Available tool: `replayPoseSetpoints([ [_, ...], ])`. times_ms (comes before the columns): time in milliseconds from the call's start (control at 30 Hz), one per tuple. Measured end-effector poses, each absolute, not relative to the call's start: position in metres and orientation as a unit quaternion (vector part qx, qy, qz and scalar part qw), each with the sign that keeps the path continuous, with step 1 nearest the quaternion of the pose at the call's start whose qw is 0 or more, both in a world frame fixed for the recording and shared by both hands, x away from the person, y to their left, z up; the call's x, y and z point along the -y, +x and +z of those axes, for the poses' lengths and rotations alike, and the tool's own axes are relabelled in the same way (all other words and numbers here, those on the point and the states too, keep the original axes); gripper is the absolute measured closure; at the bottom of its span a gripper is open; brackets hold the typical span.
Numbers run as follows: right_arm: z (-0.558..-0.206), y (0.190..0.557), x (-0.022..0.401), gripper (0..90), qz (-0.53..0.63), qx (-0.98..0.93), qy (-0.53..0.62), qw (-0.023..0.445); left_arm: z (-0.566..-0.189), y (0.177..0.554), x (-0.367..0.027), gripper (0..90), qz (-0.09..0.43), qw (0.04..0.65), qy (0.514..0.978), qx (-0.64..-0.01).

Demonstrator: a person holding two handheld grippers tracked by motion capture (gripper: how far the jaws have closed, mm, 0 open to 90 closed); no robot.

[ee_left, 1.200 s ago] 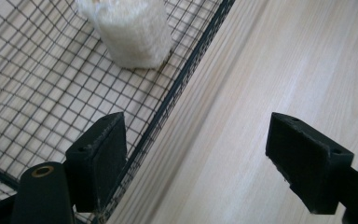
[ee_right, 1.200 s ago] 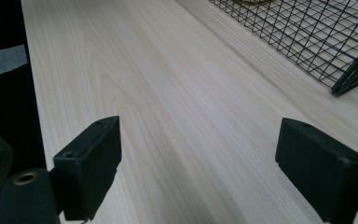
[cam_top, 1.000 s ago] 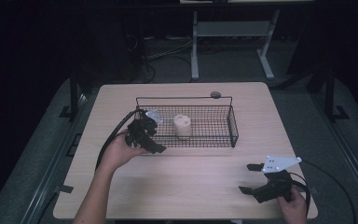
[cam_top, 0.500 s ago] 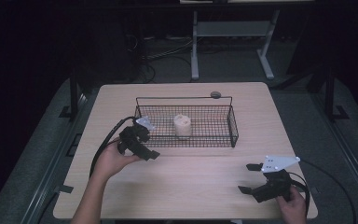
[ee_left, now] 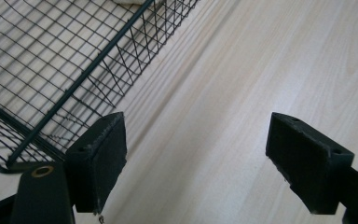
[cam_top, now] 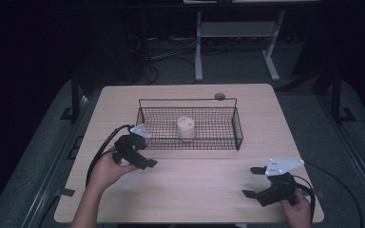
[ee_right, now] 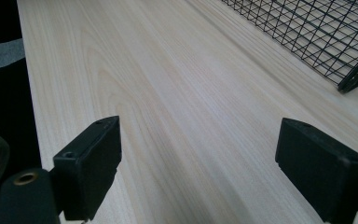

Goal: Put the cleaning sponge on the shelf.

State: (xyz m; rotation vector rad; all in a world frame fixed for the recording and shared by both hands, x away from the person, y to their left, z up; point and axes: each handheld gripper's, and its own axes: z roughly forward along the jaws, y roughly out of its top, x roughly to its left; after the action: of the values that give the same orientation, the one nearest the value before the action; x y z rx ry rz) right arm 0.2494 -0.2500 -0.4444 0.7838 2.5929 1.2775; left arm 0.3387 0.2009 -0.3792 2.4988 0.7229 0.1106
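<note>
- Two grippers are what we work with, and both stand wide with nothing between the jaws. Each gripper view looks past its spread jaws onto bare wood.
- Nearest to us, at the lower right of the high view, our right gripper [cam_top: 250, 181] rests low over the table [cam_top: 204, 190], well apart from everything else. We judge it is parked there so as not to crowd the other hand.
- In the right gripper view the basket [ee_right: 317, 32] crosses the upper right of the frame, far beyond the jaws, so this hand is not lined up for a grasp.
- At the lower left of the high view, our left hand [cam_top: 105, 168] holds the left gripper [cam_top: 145, 156] just beside the basket's [cam_top: 190, 142] near left corner, outside the wire.
- In the left gripper view the basket [ee_left: 74, 70] fills the upper left, its rim running diagonally; the left jaw sits next to the wire wall, and the gripper tilts down at the tabletop.
- Farther off, in the middle of the high view, the cup [cam_top: 186, 127] stands upright inside the basket, a little left of its centre, touching neither gripper. A pale edge of the cup [ee_left: 128, 2] peeks in at the top of the left gripper view.
- We judge the cup already placed, with the left gripper clear of the wire.
- Farthest, a small dark disc [cam_top: 219, 96] lies on the table behind the basket's back rim.
</note>
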Motion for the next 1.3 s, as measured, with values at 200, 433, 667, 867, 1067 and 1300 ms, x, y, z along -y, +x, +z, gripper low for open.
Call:
replayPoseSetpoints([
  [200, -0.445, 0.249, 0.250, 13.8, 0.425, -0.864, 0.261, 0.073, -0.381, 0.331, -0.209, 19.4, 0.044, 0.269, 0.923, -0.273],
  [433, -0.445, 0.249, 0.249, 13.8, 0.423, -0.865, 0.262, 0.074, -0.385, 0.320, -0.221, 19.4, 0.049, 0.270, 0.920, -0.281],
  [667, -0.445, 0.249, 0.248, 13.8, 0.420, -0.866, 0.262, 0.072, -0.387, 0.309, -0.232, 19.2, 0.052, 0.272, 0.917, -0.287],
  [867, -0.446, 0.249, 0.247, 13.8, 0.418, -0.867, 0.262, 0.070, -0.388, 0.300, -0.238, 19.2, 0.055, 0.275, 0.915, -0.289],
  [1067, -0.447, 0.248, 0.247, 13.8, 0.416, -0.869, 0.261, 0.071, -0.391, 0.289, -0.244, 18.4, 0.057, 0.276, 0.915, -0.289],
  [1300, -0.447, 0.247, 0.247, 13.8, 0.412, -0.870, 0.260, 0.071, -0.396, 0.277, -0.252, 18.0, 0.061, 0.280, 0.911, -0.297],
])
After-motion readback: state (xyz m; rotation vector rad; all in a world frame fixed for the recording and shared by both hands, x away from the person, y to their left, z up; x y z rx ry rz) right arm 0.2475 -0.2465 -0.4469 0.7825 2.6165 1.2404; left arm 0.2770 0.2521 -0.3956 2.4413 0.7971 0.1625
